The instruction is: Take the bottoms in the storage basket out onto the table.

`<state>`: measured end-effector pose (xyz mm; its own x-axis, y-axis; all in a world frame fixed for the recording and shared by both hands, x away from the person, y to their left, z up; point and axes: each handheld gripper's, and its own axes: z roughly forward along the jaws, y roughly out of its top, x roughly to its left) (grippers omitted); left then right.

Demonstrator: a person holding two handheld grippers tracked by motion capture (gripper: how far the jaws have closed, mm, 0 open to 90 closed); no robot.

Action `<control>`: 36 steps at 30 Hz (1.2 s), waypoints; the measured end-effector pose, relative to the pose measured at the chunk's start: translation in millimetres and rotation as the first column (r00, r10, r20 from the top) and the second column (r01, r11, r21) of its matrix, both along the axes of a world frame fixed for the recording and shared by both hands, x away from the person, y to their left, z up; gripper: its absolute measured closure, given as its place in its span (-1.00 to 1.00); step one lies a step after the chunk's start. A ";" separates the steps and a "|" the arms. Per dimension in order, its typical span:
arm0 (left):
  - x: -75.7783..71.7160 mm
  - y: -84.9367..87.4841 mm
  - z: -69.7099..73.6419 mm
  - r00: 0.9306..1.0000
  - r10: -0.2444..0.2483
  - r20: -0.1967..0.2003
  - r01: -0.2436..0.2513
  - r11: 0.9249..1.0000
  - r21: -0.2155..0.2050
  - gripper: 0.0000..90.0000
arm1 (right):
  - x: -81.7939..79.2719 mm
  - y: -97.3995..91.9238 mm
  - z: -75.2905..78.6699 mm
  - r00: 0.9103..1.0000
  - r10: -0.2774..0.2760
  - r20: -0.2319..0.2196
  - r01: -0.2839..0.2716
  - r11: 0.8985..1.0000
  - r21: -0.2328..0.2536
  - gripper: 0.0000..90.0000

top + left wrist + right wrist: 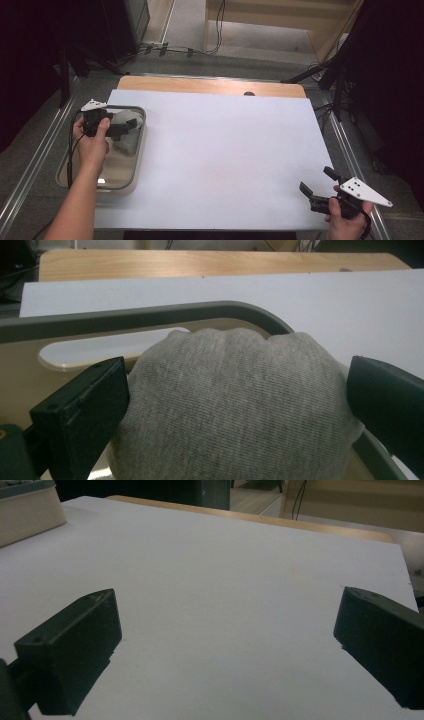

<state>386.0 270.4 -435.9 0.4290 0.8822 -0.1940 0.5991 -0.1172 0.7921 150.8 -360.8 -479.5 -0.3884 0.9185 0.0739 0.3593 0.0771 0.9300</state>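
At the left of the high view, a beige tray (134, 165) with a grey rim is seen on the edge of the desk (225, 150), and a grey knitted cloth (126, 131) lies bundled in its far part. The left gripper (125, 126) is held over this tray; in the left gripper view its jaws stand on both sides of the grey knitted cloth (235, 405) and touch it, so the bundle is judged to be grasped, though how firmly cannot be told. If it is lifted now, a loose fold could be caught on the tray rim (150, 315) just behind it, or the soft bundle could slip out, because only its sides are pressed. Further right, the white surface is bare. At the far right, the right gripper (316, 183) is kept near the desk corner with its jaws spread wide and nothing between them. The lower part of the cloth is cut off, and what lies under it is hidden.
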 end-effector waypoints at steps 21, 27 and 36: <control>-4.5 -6.9 -12.9 0.995 -0.021 -0.102 0.038 0.985 0.169 -1.00 | -0.4 0.6 -0.2 1.000 -0.008 -0.007 0.008 1.000 -0.006 -1.00; -2.5 -4.7 -18.9 0.993 -0.016 -0.118 0.033 0.989 0.146 -1.00 | -0.6 1.1 0.2 1.000 -0.009 -0.009 0.009 1.000 -0.005 -1.00; 6.1 -16.5 -35.9 0.974 0.071 -0.217 0.017 0.926 0.378 -1.00 | -0.5 1.5 0.4 1.000 -0.006 -0.008 0.006 1.000 -0.006 -1.00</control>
<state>392.1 253.9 -471.8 0.3882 0.9193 0.0655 0.7615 -0.3600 0.5389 150.3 -359.3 -479.1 -0.3821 0.9214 0.0713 0.3668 0.0805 0.9268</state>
